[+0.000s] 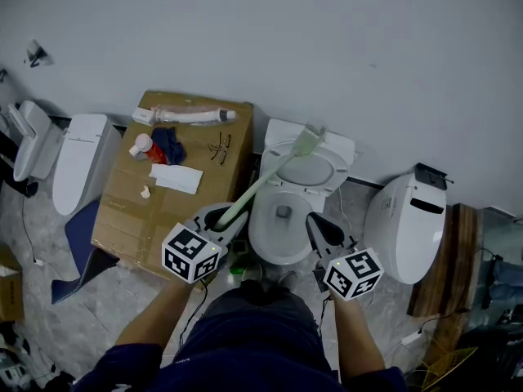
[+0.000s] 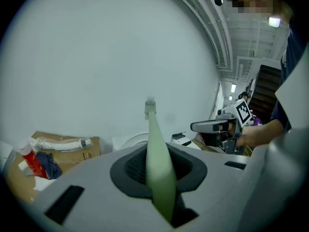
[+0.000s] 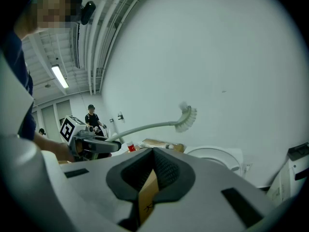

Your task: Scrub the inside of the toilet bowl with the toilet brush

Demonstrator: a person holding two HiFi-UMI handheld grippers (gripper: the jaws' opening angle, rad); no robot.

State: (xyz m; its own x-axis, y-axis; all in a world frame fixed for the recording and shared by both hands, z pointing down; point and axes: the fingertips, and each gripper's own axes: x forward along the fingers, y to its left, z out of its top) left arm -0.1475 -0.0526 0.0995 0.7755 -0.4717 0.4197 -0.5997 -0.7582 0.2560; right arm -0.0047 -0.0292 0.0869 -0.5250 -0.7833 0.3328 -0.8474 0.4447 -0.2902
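Standing open against the wall, the toilet [image 1: 260, 233] has a cardboard box [image 1: 122, 219] just to its left. The brush [image 1: 261, 182] slants up across the bowl, head raised near the tank, its handle clenched in the left tool [image 1: 222, 219]. The right tool [image 1: 323, 229] hovers by the bowl's right rim, jaws slightly parted and empty.

The left hand-held gripper [image 1: 219, 219] holds the lower end of a pale green toilet brush [image 1: 261, 178]. The handle slants up over the left rim of the white toilet bowl [image 1: 265, 237], with the bristles at the back of the toilet. The right hand-held gripper [image 1: 321, 227] sits by the bowl's right rim. Left of the toilet, a cardboard box [image 1: 131, 227] carries a white tube [image 1: 184, 116], a red and white bottle [image 1: 141, 145], a blue cloth [image 1: 169, 144] and white paper [image 1: 176, 178].
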